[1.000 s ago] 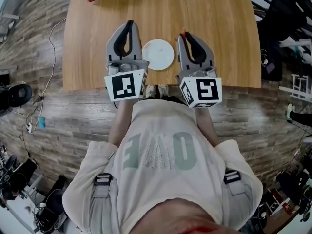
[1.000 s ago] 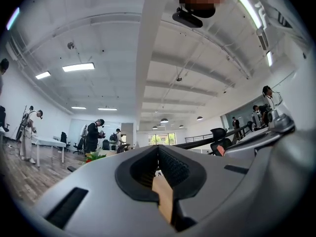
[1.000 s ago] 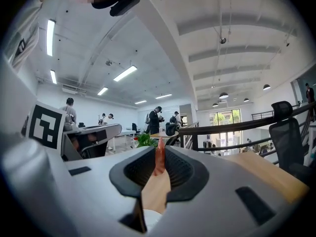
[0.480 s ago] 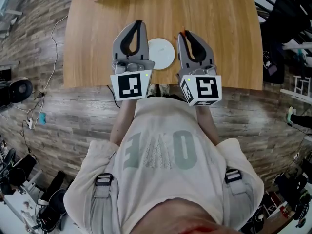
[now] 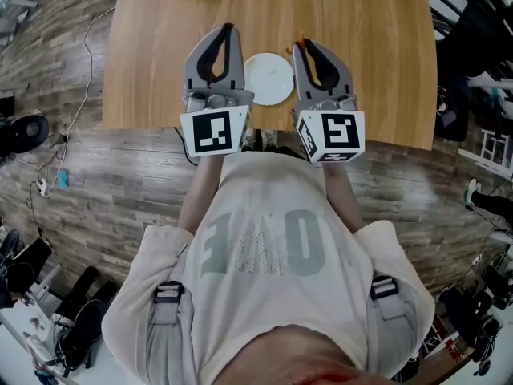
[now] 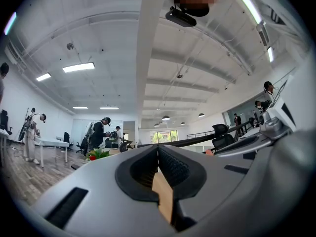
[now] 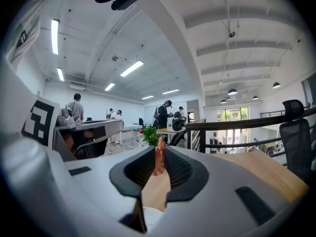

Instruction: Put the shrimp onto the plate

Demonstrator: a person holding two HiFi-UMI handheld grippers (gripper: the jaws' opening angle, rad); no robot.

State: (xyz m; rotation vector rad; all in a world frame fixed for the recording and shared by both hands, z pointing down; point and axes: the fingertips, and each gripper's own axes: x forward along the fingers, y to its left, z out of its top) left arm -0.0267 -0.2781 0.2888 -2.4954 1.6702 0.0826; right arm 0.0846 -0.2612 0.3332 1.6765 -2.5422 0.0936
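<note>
Grey-brown plank floor [image 5: 112, 183] fills the left and right of the head view. A light wooden table [image 5: 377, 62] occupies upper centre. Gripper views show white walls [image 6: 15, 98], ceiling strip lights [image 6: 78, 67], far windows [image 6: 164, 136] and a black office chair [image 7: 295, 132] at right.

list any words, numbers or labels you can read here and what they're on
"O" and "E": large pale letters on the person's shirt, seen upside down; the letters to their left are not sure enough to quote.
No text: the cube on the left hand-held gripper and the cube on the right hand-held gripper carry only black-and-white square patterns.
Nothing else shows readable print.
</note>
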